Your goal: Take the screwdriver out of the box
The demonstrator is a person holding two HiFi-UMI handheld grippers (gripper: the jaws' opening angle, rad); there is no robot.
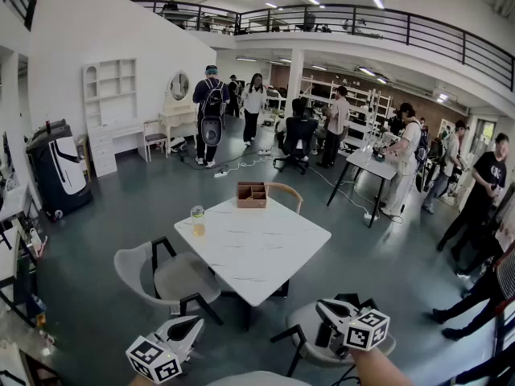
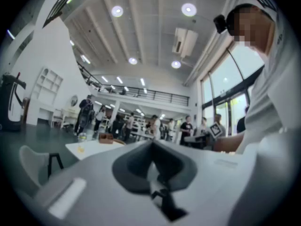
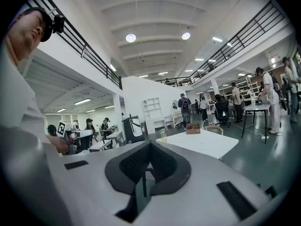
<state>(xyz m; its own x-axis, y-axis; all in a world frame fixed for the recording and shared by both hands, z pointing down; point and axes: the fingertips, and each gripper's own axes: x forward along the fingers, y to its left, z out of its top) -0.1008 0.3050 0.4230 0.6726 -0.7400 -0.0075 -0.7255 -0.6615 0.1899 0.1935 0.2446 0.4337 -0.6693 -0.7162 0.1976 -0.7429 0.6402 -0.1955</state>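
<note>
Big busy hall ahead, grey floor, people milling at the back, and the white table (image 1: pixel 259 257) stands out in front of me, well apart from both tongs. Left gripper (image 1: pixel 187 325) is closed, nothing in it. Right gripper (image 1: pixel 323 305) has its jaws together too, also empty. Both hang low, short of the table's near corner.

The wooden box (image 1: pixel 251 195) sits right at the far edge of the table, just in front of a wooden chair (image 1: pixel 286 190). No screwdriver in sight from here; I take it to be lying inside the box, but I can't see in.

Risks, as I judge them: that box is so near the far edge that a push from my side could slide it off. A reach across the whole top is long, so I'd better walk round. The jar (image 1: pixel 197 221) with yellow liquid stands near the left edge; a sweeping left arm could tip it. And I'd need jaws parted before going in, or I'd just knock the box.

Room: the tabletop between jar and box is bare. A grey chair (image 1: pixel 172 275) crowds the left side; another seat (image 1: pixel 310 326) sits by my right gripper.
</note>
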